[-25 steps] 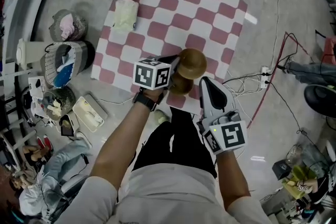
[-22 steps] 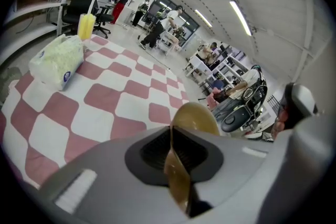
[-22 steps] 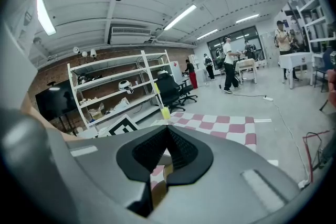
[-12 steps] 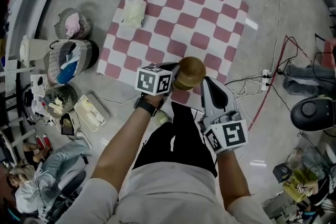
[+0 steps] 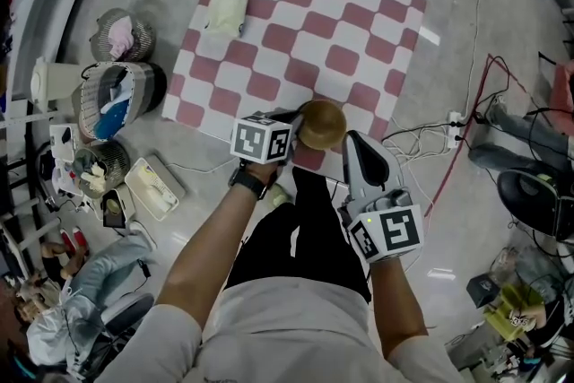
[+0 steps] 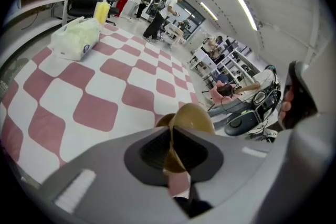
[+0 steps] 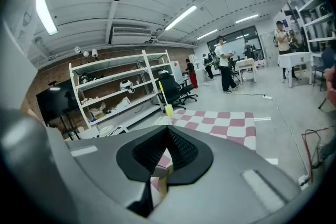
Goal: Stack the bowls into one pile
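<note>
Two bowls [image 5: 323, 123] at the mat [image 5: 296, 13] near edge; left tool [image 6: 170, 144] pinching the top bowl [image 6: 193, 115] by its rim could drop it crooked. Right tool [image 7: 167, 136] closed, empty.

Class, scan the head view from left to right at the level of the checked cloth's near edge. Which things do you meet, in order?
Mesh basket → left gripper → wooden bowl → white power strip.
</note>
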A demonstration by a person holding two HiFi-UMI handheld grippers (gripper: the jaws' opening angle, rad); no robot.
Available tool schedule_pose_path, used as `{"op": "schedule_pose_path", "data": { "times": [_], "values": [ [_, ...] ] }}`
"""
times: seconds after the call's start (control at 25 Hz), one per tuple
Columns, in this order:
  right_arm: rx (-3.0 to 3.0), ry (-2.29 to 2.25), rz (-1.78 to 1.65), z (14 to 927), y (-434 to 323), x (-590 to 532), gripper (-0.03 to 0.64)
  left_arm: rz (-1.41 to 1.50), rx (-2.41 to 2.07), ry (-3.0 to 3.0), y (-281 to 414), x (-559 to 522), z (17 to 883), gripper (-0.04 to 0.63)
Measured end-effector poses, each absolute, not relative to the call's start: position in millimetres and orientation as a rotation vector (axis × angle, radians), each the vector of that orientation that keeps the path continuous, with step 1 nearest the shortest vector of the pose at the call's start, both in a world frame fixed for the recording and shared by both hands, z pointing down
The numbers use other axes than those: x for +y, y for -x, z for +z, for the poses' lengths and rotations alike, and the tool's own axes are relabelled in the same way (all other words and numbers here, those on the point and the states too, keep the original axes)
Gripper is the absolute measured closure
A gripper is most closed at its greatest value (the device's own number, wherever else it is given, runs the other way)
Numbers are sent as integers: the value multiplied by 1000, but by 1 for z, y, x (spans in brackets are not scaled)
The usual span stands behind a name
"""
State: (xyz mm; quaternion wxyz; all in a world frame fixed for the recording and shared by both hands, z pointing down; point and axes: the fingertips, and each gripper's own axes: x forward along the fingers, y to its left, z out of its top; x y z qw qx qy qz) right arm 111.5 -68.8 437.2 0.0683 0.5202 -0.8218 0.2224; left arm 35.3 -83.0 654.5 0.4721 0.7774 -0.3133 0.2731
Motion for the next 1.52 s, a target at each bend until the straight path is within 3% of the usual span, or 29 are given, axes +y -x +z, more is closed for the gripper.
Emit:
{"op": "schedule_pose_path", "data": {
  "times": [0.68, 1.16, 1.32, 1.52],
  "values": [
    [-2494, -1516, 695, 444, -101, -67, 607, 621, -853, -1902, -12, -84, 655, 545],
    [-2569, -1457, 719, 413, -65, -62, 607, 410, -1005, -2040, 30, -84, 542, 548],
    [-2588, -1428, 680, 392, -49, -60, 607, 317, -1034, -2116, 40, -78, 492, 589],
    [-2627, -1408, 598, 358, -29, -55, 607, 227, -1066, -2211, 52, -68, 436, 589]
  ]
}}
